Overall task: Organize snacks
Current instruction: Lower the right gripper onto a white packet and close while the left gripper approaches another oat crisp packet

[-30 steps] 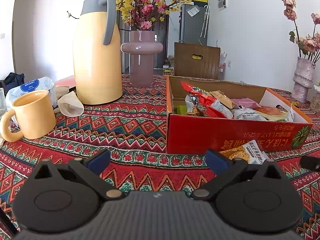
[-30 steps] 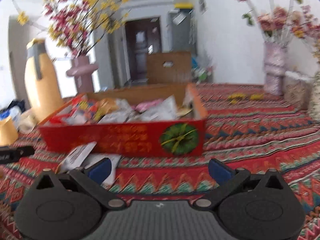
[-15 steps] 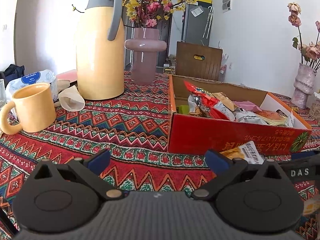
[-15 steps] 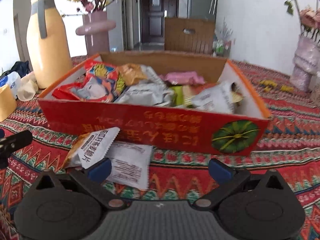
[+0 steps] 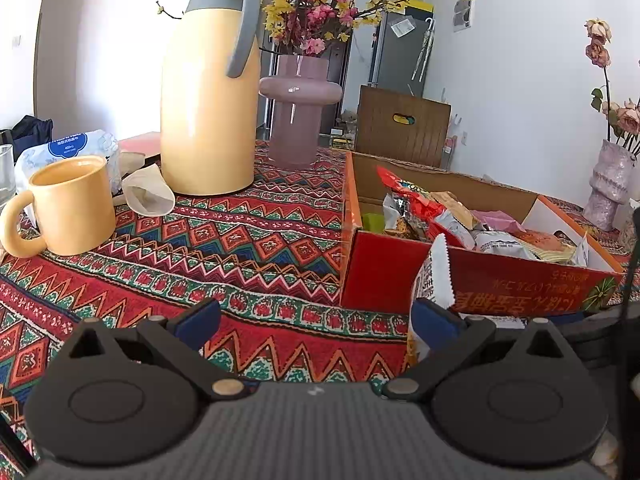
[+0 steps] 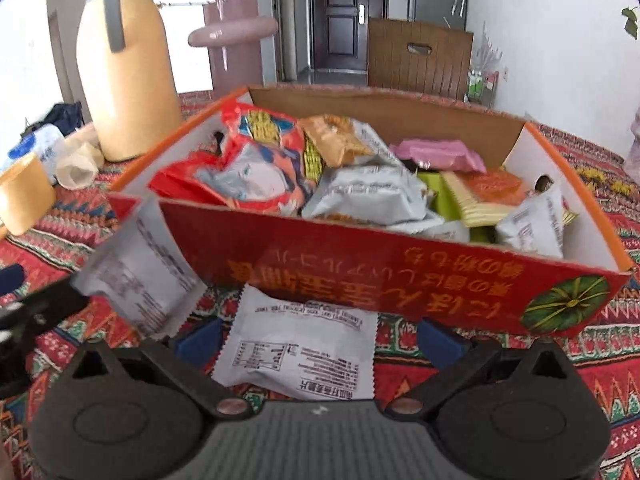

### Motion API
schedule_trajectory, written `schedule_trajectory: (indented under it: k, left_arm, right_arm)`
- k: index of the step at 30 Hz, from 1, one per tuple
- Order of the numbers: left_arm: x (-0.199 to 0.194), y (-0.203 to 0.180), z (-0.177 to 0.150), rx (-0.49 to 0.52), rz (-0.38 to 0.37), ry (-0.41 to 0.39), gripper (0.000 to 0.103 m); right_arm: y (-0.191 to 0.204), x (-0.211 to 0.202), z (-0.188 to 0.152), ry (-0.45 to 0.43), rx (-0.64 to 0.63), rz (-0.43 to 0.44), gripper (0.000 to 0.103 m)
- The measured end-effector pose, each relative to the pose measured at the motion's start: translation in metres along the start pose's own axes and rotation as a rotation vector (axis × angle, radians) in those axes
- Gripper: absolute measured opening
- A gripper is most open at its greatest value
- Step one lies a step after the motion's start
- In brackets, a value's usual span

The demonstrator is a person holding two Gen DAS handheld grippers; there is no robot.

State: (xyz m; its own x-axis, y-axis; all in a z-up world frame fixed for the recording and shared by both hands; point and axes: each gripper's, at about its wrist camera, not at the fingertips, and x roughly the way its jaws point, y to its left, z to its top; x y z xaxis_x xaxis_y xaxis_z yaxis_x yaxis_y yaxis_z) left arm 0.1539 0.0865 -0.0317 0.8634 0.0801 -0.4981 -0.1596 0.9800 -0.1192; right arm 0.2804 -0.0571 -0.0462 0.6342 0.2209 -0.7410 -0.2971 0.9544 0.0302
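A red cardboard box [image 5: 500,284] [image 6: 360,268] holds several snack packets. Two more packets are on the cloth in front of it. A white packet [image 6: 296,352] lies flat between the fingers of my right gripper [image 6: 320,340], which is open and low over it. The other, a white-and-orange packet [image 5: 436,276] [image 6: 140,268], stands tilted on edge against the box's front left corner. It touches the inner side of the right finger of my left gripper [image 5: 316,320], which is open. The black body of the left gripper [image 6: 36,312] shows at the right wrist view's left edge.
Left of the box stand a tall yellow thermos jug [image 5: 208,100], a yellow mug [image 5: 72,204], a crumpled paper cup [image 5: 148,196] and a wipes pack [image 5: 68,148]. A pink flower vase [image 5: 298,112] stands behind. The table wears a patterned red cloth [image 5: 240,248].
My right gripper has come closer and lower, and now straddles the white packet. The left gripper has shifted right, and the white-and-orange packet has tipped up on edge beside its right finger.
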Motion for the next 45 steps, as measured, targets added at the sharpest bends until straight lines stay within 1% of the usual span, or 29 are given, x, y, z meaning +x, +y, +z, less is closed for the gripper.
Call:
schedule_trajectory:
  k: [1, 5, 9, 13, 14, 15, 16, 17, 18, 19, 21, 24, 28, 33, 39, 42, 45]
  left_arm:
    - [0.000, 0.000, 0.000, -0.001, -0.001, 0.001, 0.103]
    - [0.000, 0.000, 0.000, -0.001, 0.000, 0.003, 0.103]
    - [0.000, 0.000, 0.000, 0.000, -0.001, 0.002, 0.103]
    - [0.001, 0.000, -0.001, 0.001, 0.001, 0.005, 0.103]
    - [0.000, 0.000, -0.001, 0.001, 0.001, 0.004, 0.103]
    - [0.001, 0.000, -0.001, 0.002, 0.001, 0.005, 0.103]
    - [0.001, 0.000, -0.001, 0.002, 0.001, 0.006, 0.103]
    - [0.001, 0.000, -0.001, 0.002, 0.001, 0.006, 0.103]
    - [0.001, 0.000, -0.001, 0.003, 0.002, 0.007, 0.103]
    - [0.001, 0.000, -0.001, 0.004, 0.003, 0.007, 0.103]
    - [0.001, -0.001, -0.001, 0.004, 0.005, 0.008, 0.103]
    - [0.002, -0.001, -0.001, 0.005, 0.009, 0.012, 0.103]
    - [0.003, -0.001, -0.001, 0.009, 0.011, 0.014, 0.103]
    - [0.001, -0.002, -0.001, 0.012, 0.007, 0.005, 0.103]
    - [-0.007, -0.007, -0.002, 0.037, 0.006, -0.025, 0.103]
    - [-0.009, -0.014, -0.003, 0.077, -0.002, -0.017, 0.103]
    - [-0.010, -0.026, -0.003, 0.131, -0.001, 0.001, 0.103]
  right_arm:
    - [0.001, 0.003, -0.001, 0.010, 0.001, -0.006, 0.103]
    - [0.002, 0.005, -0.003, 0.001, 0.004, -0.014, 0.103]
    - [0.003, 0.004, -0.007, -0.024, 0.006, -0.021, 0.103]
    - [0.000, 0.002, -0.006, -0.011, -0.011, 0.001, 0.103]
    - [-0.001, 0.000, -0.007, -0.013, -0.011, 0.006, 0.099]
    - [-0.001, -0.003, -0.009, -0.019, -0.014, 0.007, 0.090]
    - [-0.001, -0.006, -0.011, -0.027, -0.020, 0.015, 0.085]
    - [-0.001, -0.010, -0.012, -0.037, -0.028, 0.027, 0.074]
    - [-0.002, -0.012, -0.013, -0.045, -0.031, 0.032, 0.069]
    - [-0.003, -0.014, -0.014, -0.048, -0.033, 0.034, 0.067]
    - [-0.006, -0.017, -0.016, -0.057, -0.036, 0.042, 0.051]
    - [-0.012, -0.024, -0.019, -0.066, -0.027, 0.063, 0.044]
    - [-0.026, -0.041, -0.027, -0.127, -0.018, 0.049, 0.043]
    - [-0.055, -0.066, -0.040, -0.201, 0.026, -0.012, 0.043]
    - [-0.103, -0.074, -0.053, -0.223, 0.144, -0.113, 0.043]
    - [-0.122, -0.073, -0.059, -0.226, 0.194, -0.119, 0.043]
    - [-0.132, -0.067, -0.062, -0.225, 0.224, -0.102, 0.043]
